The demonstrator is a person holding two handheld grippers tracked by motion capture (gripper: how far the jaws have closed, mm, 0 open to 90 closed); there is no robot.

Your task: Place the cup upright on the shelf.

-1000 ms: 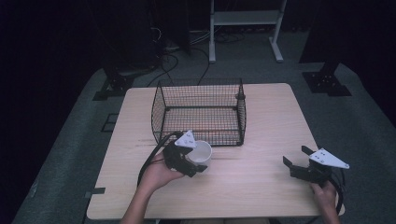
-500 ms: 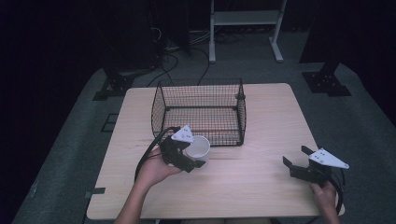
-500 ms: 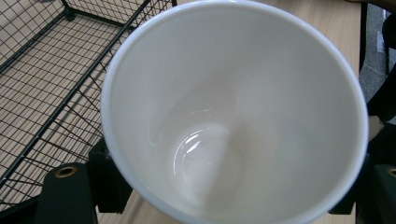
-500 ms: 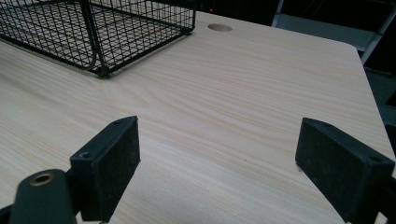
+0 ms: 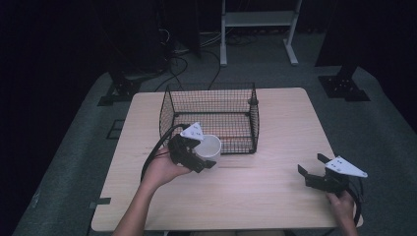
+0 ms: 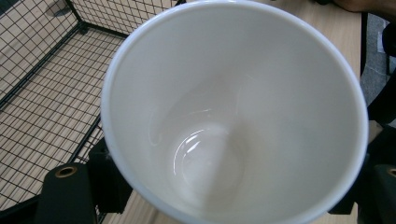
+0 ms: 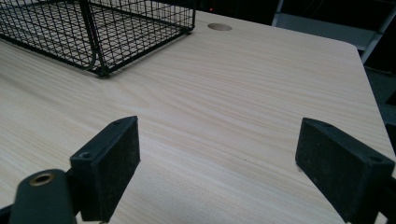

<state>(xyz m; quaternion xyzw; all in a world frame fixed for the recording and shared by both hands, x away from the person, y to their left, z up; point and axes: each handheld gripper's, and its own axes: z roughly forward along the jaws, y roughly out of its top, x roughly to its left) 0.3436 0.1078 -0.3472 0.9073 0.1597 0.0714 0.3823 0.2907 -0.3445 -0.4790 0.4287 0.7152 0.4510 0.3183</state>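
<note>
**Holding a cup at the basket's brim, with little room for error**

Watching from the side, I see the left gripper (image 5: 193, 153) carrying a white cup (image 5: 210, 147) just at the near wall of the wire basket (image 5: 209, 118), which sits toward the far edge of the counter (image 5: 255, 191). In the left gripper view the cup (image 6: 233, 112) is empty, its mouth turned toward the camera, with the black fingers (image 6: 109, 179) pinching it from either side low on its body. The basket's mesh floor (image 6: 42, 107) lies beyond and to one side of it.

The risks, as I judge them:

- The cup's wall looks smooth and tapered. A grip that low could let it slide or tip out if the hand turns sharply.
- The cup sits close to the basket's near wall. I cannot tell whether it clears the top wire. If it is carried forward too low, its rim or base could catch the wire and shove the light basket across the counter.
- Let go from too high, the cup could bounce or roll on the mesh.

The right gripper (image 5: 319, 177) rests near the counter's near right corner, well apart from the rest, its fingers (image 7: 109, 163) spread wide over bare wood with nothing between them. It offers no steadying hand to the basket.
</note>
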